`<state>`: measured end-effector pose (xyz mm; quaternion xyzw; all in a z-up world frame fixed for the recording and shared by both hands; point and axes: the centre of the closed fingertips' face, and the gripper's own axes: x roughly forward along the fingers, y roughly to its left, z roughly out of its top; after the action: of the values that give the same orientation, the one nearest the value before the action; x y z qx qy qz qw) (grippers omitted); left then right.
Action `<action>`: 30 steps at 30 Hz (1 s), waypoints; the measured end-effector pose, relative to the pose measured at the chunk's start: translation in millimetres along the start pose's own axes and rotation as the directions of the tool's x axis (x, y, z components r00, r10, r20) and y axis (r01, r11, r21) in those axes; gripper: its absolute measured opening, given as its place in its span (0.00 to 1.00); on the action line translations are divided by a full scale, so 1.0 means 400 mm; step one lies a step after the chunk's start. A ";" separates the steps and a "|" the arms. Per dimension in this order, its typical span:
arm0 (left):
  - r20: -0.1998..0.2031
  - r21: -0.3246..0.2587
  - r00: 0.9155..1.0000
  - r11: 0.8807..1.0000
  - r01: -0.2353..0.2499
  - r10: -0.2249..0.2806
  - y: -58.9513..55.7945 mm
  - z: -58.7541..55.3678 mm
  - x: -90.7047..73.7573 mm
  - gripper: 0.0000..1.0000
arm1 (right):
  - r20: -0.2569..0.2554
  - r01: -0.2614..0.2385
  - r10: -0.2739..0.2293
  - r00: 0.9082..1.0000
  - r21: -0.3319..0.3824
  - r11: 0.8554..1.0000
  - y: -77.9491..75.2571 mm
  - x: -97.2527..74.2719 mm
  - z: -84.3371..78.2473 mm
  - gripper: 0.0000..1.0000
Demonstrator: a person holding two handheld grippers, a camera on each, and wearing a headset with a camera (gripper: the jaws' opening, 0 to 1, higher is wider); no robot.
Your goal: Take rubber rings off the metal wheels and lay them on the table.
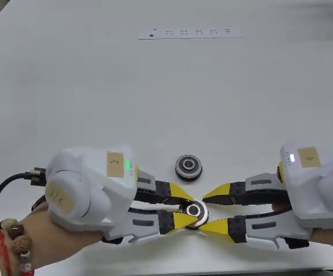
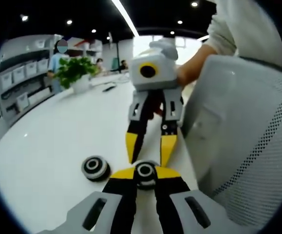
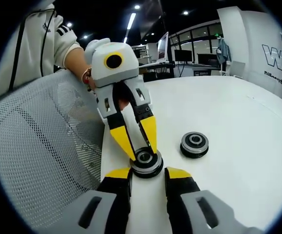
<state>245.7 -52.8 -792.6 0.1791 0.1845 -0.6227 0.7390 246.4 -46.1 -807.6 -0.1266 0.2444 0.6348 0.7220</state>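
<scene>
We clamp wheel (image 1: pixel 196 211) in left gripper (image 1: pixel 190 210) jaws; right gripper (image 1: pixel 204 213) jaws half-open astride it. Next, likely: pinch rubber ring (image 3: pixel 158 161), peel.

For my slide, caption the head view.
Left hand-held gripper grips a wheel, right hand-held gripper open, second wheel beyond.

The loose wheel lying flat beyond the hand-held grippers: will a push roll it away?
Probably not: the metal wheel with its black rubber ring lies flat on the white table, so a push should slide it. Tipped onto its rim, the round shape would likely roll. Its metal hub suggests it is stiff and heavy for its size.
</scene>
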 end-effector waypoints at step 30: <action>0.035 -0.010 0.999 1.000 -0.005 0.005 0.005 0.002 -0.005 0.15 | -0.086 0.021 -0.027 0.996 -0.068 0.997 -0.014 -0.009 -0.013 0.03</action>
<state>247.6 -51.2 -790.9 0.1652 0.1743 -0.6230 0.7445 250.7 -52.7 -810.7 -0.1813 0.2527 0.6280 0.7134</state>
